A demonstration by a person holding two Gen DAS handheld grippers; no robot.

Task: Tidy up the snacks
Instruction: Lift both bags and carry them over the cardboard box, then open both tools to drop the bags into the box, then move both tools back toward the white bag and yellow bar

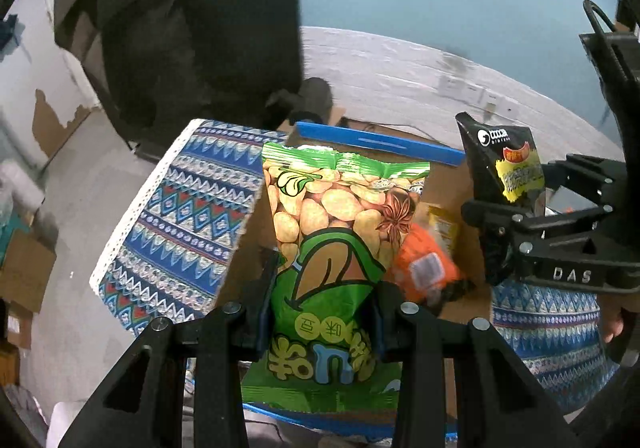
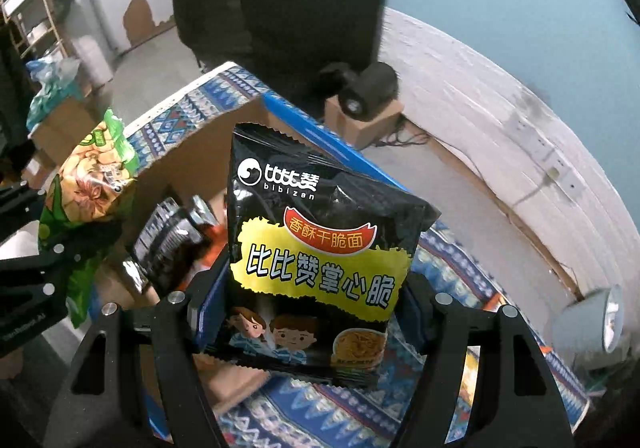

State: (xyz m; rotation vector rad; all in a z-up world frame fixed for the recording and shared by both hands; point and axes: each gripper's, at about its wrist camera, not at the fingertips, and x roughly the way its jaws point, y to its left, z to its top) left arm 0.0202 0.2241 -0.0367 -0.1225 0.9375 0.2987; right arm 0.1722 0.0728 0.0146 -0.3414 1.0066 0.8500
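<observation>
Two grips: my left tongs pinch the green bag; my right tongs clamp the black pack.
Where: both held above the box.
Handling: light, soft, slippery film with crushable contents; I'd hold low and gently.

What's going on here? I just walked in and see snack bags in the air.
A person is sorting snacks with a handheld gripper in each hand. The left gripper is clamped on a green bean snack bag, and the right gripper holds a black noodle snack bag. Both bags hang over an open cardboard box on a patterned cloth; an orange packet already lies inside.
</observation>
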